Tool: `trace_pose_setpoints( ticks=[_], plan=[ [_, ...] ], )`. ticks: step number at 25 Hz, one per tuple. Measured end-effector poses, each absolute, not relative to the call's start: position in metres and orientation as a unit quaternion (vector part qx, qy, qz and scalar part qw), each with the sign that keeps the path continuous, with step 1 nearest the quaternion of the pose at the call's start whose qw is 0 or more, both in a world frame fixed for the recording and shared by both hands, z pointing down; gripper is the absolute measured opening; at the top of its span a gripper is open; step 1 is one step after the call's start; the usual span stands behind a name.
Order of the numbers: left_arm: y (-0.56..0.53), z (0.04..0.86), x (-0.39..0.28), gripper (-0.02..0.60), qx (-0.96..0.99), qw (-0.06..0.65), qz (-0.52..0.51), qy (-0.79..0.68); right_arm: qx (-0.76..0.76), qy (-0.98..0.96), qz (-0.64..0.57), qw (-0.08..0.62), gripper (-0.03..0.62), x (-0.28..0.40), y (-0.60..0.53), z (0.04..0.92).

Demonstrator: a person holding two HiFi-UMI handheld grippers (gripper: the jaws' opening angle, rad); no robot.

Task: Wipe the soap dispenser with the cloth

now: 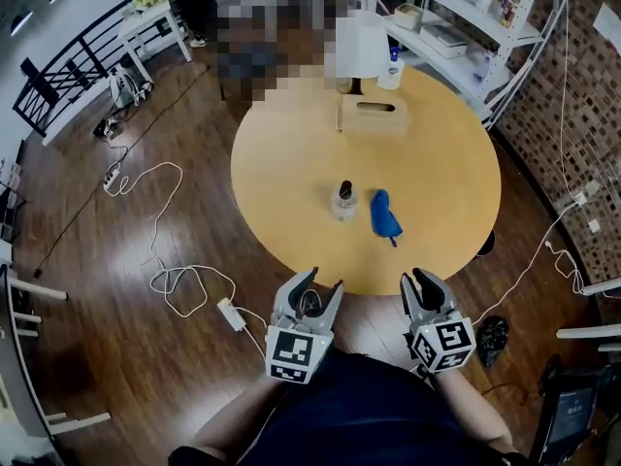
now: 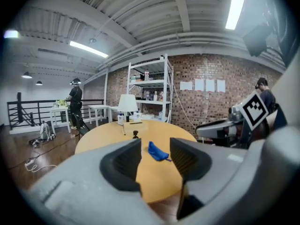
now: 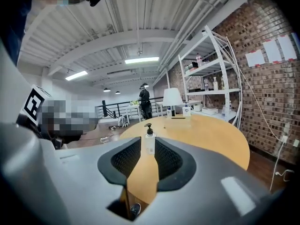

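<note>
On the round wooden table a small clear soap dispenser with a black pump stands upright. A crumpled blue cloth lies just to its right. Both grippers hover off the table's near edge, well short of these objects. My left gripper is open and empty; in its own view the cloth and the dispenser show far off between the jaws of the left gripper. My right gripper stands open by a narrower gap, holding nothing. From the right gripper, the dispenser is visible far beyond the jaws.
A wooden tissue box, a white lamp and a white bottle stand at the table's far side. A white shelf unit lines the brick wall. White cables and a power strip lie on the wood floor to the left.
</note>
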State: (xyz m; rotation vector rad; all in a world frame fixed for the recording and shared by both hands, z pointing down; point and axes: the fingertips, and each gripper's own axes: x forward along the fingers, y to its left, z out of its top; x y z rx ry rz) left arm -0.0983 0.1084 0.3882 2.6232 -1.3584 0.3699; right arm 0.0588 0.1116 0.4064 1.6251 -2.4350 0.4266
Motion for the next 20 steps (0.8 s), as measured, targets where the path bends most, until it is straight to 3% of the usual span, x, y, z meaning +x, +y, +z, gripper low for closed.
trace_pose_setpoints(
  ticks=[13,20],
  plan=[
    [-0.012,0.467,-0.094,0.241,0.907,0.110,0.228,-0.336,0.575,-0.740,0.239,0.253,0.146,0.074,-0.038,0.554],
    [-0.024,0.474,-0.091,0.244,0.887,0.132,0.261,-0.357,0.531,-0.723,0.283,0.340,0.224,0.062,-0.084,0.630]
  ],
)
